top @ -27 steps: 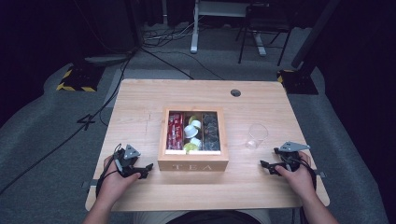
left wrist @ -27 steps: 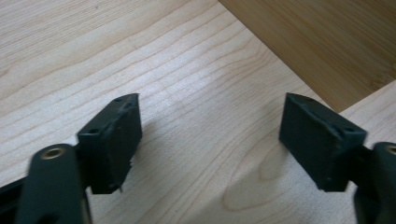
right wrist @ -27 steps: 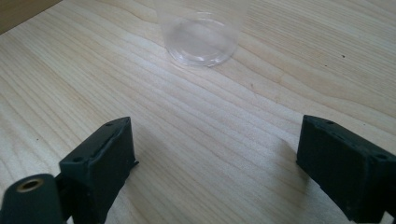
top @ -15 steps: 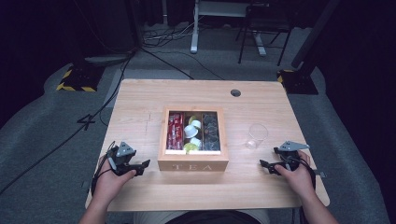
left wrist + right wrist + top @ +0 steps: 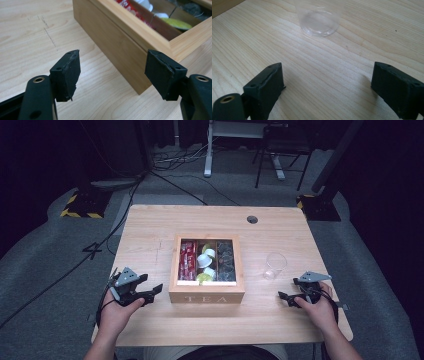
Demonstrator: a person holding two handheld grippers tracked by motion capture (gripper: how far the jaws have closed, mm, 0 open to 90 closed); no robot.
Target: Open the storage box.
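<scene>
A wooden tea box [image 5: 206, 292] marked TEA stands in the middle of the table, lid off. It holds red packets [image 5: 187, 260], white and yellow capsules [image 5: 205, 262] and dark items [image 5: 225, 260]. My left gripper [image 5: 151, 295] is held just left of the box's front corner, open and holding nothing. In the left gripper view that box corner [image 5: 130, 47] lies just ahead of the left gripper [image 5: 112, 65]. A clear empty cup [image 5: 274, 265] stands right of the box. My right gripper [image 5: 287, 289] rests open in front of it; the cup [image 5: 319, 21] shows beyond the right gripper [image 5: 327, 80].
The pale wooden table [image 5: 150, 230] has a round cable hole [image 5: 252, 219] near its far edge. Dark floor, cables and chair legs lie beyond. Faint pencil marks [image 5: 48, 32] cross the wood left of the box.
My left gripper has shifted a little to the left and farther up the table, staying open. The right gripper, box and cup have not moved.
</scene>
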